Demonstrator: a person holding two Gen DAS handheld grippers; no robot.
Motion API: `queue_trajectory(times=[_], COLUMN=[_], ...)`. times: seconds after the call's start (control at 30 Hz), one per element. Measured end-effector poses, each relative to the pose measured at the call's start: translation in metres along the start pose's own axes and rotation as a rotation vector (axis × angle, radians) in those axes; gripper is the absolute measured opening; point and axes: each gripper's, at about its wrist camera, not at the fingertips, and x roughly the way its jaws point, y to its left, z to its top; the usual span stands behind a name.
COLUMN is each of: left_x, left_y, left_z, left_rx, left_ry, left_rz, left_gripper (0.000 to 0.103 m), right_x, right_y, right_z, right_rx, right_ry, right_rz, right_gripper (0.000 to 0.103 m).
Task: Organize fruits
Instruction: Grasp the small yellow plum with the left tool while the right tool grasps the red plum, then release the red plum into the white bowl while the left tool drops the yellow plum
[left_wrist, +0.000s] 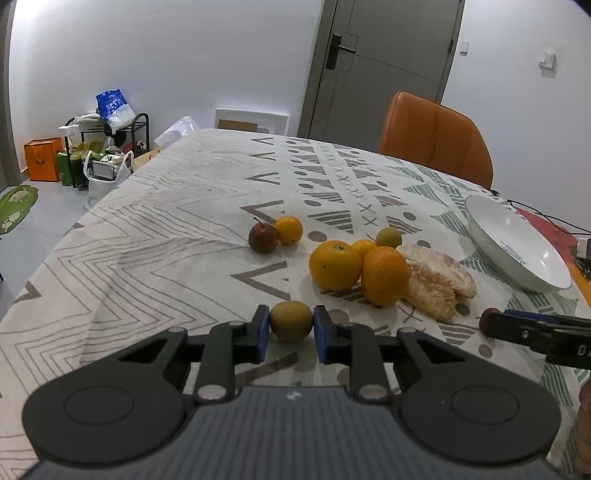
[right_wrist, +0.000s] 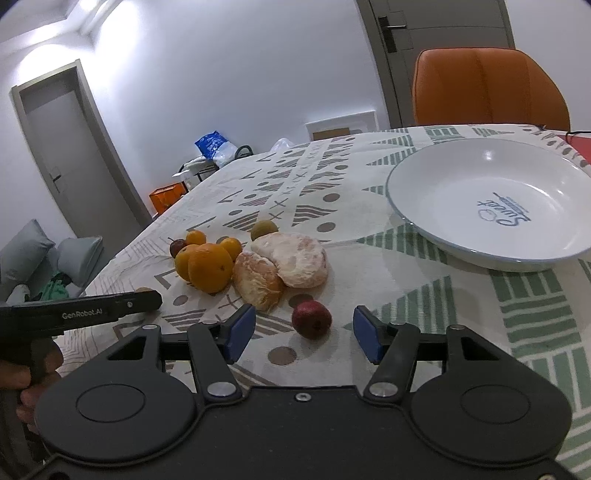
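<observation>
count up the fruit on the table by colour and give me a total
Orange: 4
Yellow-green: 2
Dark red: 2
Peeled, pale: 2
Total: 10

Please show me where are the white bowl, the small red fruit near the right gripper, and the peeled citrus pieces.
white bowl (right_wrist: 443, 236), right wrist view, on its near rim.
small red fruit (right_wrist: 311, 319), right wrist view, on its middle.
peeled citrus pieces (right_wrist: 295, 264), right wrist view, on the paler piece.

Orange oranges (left_wrist: 335, 264); white plate (right_wrist: 436, 192); geometric-patterned tablecloth (left_wrist: 166, 229).
</observation>
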Motion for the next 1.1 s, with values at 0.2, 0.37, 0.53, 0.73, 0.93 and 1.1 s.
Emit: queue_trajectory(times=[0.2, 0.37, 0.53, 0.73, 0.93, 1.1], left_x=[-0.004, -0.006, -0.007, -0.006, -0.003, 0.0], left_y=[0.001, -0.003, -0.01, -0.023, -0.041, -0.055], left_z=[0.003, 0.004, 0.007, 0.013, 0.018, 0.022], left_rx=[0.004, 0.011, 0.025, 0.049, 0.072, 0.092], left_ry=[-0.01, -0.017, -0.029, -0.042, -0.053, -0.06], left_rz=[0.008, 0.007, -0.001, -0.02, -0.044, -0.07], left_gripper=[0.024, 0.024, 0.024, 0.024, 0.024, 0.024], right_x=[0.008, 0.009, -0.001, -0.013, -0.023, -0.033], right_y=[0.006, 0.004, -0.001, -0.007, -0.017, -0.027], right_z=[0.0, -0.001, 0.0, 0.004, 0.007, 0.009], right_rx=[-0.022, -0.015, -0.008, -0.003, 0.019, 0.037], right_ry=[0.01, 0.012, -0.016, -0.054, -0.094, -0.126], right_rz=[0.007, 0.025, 0.034, 0.025, 0.009, -0.008], right_gripper=[0.041, 0.023, 0.023, 0.023, 0.023, 0.023])
